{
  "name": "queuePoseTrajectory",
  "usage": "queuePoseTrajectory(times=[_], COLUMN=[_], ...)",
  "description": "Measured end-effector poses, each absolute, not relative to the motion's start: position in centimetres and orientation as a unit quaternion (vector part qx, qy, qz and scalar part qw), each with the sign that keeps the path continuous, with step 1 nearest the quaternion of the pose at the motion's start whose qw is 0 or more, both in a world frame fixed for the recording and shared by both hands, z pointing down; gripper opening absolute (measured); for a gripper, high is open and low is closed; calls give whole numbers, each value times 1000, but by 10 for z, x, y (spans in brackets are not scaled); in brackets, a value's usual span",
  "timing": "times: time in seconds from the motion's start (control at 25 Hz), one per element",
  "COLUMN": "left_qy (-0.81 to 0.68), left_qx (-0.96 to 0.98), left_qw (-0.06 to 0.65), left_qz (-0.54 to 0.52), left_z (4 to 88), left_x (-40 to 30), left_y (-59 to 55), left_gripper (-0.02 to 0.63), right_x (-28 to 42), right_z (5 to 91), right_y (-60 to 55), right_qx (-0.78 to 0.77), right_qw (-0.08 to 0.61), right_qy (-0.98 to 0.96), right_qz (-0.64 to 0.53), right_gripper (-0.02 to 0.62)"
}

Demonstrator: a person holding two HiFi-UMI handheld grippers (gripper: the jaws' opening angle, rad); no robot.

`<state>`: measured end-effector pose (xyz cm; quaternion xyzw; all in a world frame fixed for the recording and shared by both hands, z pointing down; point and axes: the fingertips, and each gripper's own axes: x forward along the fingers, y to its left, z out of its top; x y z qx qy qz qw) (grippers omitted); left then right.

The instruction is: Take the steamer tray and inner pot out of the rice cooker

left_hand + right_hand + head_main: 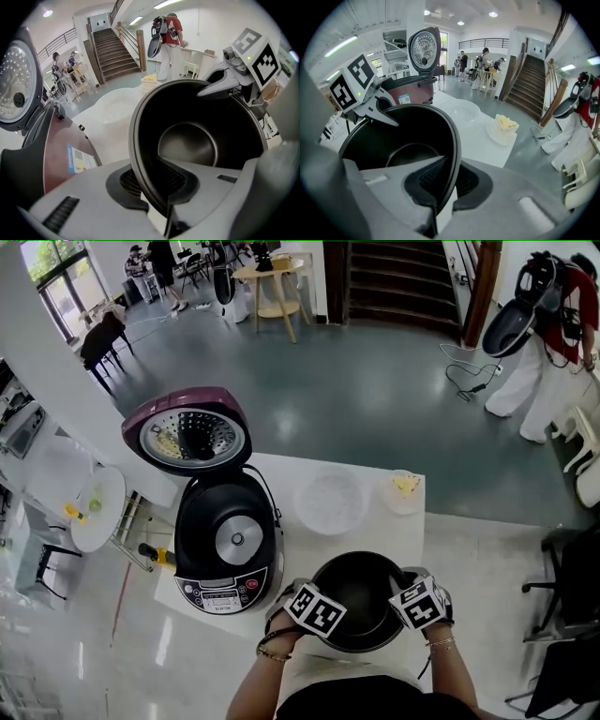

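1. Your left gripper [147, 185] is clamped on the rim of the inner pot [187, 143]. One pad sits inside the wall and one outside, so the jaws are nearly together with only the thin metal between them.
2. Your right gripper [452, 180] pinches the opposite side of the same rim in the same way, shut down onto the edge.
3. The pot is black, empty and mouth-up, carried between your two grippers directly in front of you. It is out of the rice cooker [228, 540] and lies just to that cooker's right.
4. Under it is the near end of a white worktop [281, 472]. Whether the pot's base touches that surface does not show.
5. The cooker stands at the worktop's left edge with its maroon lid [187, 432] tipped up and back, and its cavity is dark.
6. Beyond the pot lies a pale, translucent round steamer tray [330, 502], well apart from your grippers. Beside it on the right is a small plate [405, 491] with yellow-white food. Neither crowds the pot.
7. Around you is a glossy pale floor giving way to grey-green [356, 381]. There is a dark staircase [398, 282] ahead, a round white side table [98, 512] on the left, and a person in white trousers [539, 371] on the far right.
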<state>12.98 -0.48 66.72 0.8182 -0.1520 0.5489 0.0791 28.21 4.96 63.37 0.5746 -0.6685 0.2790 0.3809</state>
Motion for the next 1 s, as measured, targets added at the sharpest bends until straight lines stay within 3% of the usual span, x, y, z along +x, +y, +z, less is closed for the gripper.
queuePoseTrajectory(times=[0.32,0.52,0.68,0.72,0.8,1.0], left_qy=[-151,-193,-247,-252,-259,-316], left_qx=[824,840,862,866,874,896], left_qw=[67,23,29,27,15,3], left_qz=[542,507,442,430,410,311], left_z=[668,662,641,633,615,550], left_x=[150,159,160,160,160,153], left_y=[-29,-50,-65,-66,-66,-68], left_gripper=[54,54,135,141,141,141], right_x=[302,306,307,308,310,315], right_z=[640,639,636,636,634,591], right_y=[32,24,25,25,26,31], right_qx=[589,597,599,601,607,651], right_qw=[372,361,380,381,370,306], right_qy=[-660,-657,-648,-647,-648,-651], right_qz=[281,285,277,273,273,243], right_gripper=[17,20,36,62,197,202])
